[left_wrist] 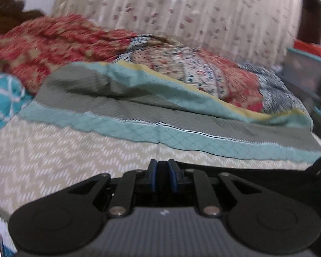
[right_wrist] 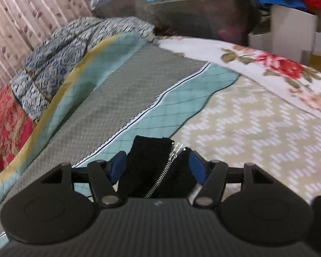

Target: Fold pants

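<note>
The black pants (right_wrist: 145, 165) with a silver zipper (right_wrist: 171, 160) fill the space between my right gripper's (right_wrist: 157, 154) blue pads, which stand wide and press the bunched waist from both sides. In the left wrist view the black pants (left_wrist: 267, 176) show as a dark band running right from my left gripper (left_wrist: 163, 163). That gripper's blue pads are nearly together, with a thin dark sliver of cloth pinched between them. Both grippers hover low over the bed, and the rest of the pants is hidden under the gripper bodies.
A beige zigzag bedspread (left_wrist: 53, 154) covers the bed. A grey and teal quilt (left_wrist: 139, 111) lies just beyond, with a heap of red and blue patterned clothes (left_wrist: 64, 40) behind it. A floral blanket (right_wrist: 278, 64) lies to the right, curtains (left_wrist: 182, 10) hang behind, and boxes (right_wrist: 289, 27) stand beside the bed.
</note>
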### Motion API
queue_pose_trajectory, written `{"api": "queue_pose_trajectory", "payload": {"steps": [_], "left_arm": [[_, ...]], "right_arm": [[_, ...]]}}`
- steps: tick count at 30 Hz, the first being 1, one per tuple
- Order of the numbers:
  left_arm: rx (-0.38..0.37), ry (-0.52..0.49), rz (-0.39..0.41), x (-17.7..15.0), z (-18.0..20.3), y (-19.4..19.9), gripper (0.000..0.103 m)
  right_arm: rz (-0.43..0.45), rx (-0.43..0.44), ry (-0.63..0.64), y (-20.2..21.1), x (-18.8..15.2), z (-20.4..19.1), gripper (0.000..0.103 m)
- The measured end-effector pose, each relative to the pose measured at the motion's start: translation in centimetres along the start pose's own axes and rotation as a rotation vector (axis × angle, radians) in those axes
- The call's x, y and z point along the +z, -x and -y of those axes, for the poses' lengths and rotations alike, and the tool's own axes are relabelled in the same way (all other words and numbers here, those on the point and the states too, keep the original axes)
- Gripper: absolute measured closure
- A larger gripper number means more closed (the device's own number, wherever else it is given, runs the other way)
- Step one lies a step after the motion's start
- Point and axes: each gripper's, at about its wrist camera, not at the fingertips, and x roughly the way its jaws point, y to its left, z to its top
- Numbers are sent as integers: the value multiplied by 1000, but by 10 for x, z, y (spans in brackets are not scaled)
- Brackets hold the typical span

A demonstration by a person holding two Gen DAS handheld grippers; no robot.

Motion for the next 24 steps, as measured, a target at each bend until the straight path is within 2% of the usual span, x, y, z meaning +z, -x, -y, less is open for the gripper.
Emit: {"api": "queue_pose_trajectory", "payload": {"steps": [4,8,12,13,14,16,19,21,22,23,24], "left_arm": [[21,27,-40,-2,-4,-1,91],[25,36,-41,-2,-5,-4,91],[29,37,-37,0,-3,-5,91],[30,35,-36,0,-2,-5,91],[32,34,-33,1,-2,-6,91],[33,46,-27,4,-3,-8,91],[24,90,-15,16,-8,-16,91],[42,122,2,24,-10,-29,90],[66,127,10,27,-9,-38,90],[95,120,4,27,-9,-50,85],[130,119,-24,26,-9,-62,82]], "right_arm": [[7,2,9,-15,-1,-12,36],[6,-5,65,-31,3,-23,36],[-72,-20,75,-56,4,-30,36],[-92,-32,85,-63,2,-32,41],[-103,-58,119,-70,-2,-36,83],[-126,-104,129,-76,-5,-40,89],[7,-2,-11,-51,12,-35,89],[95,80,-67,-36,27,-37,80],[111,91,-72,-35,32,-40,52],[110,86,-65,-35,37,-43,18],[97,69,-39,-36,40,-46,19]]}}
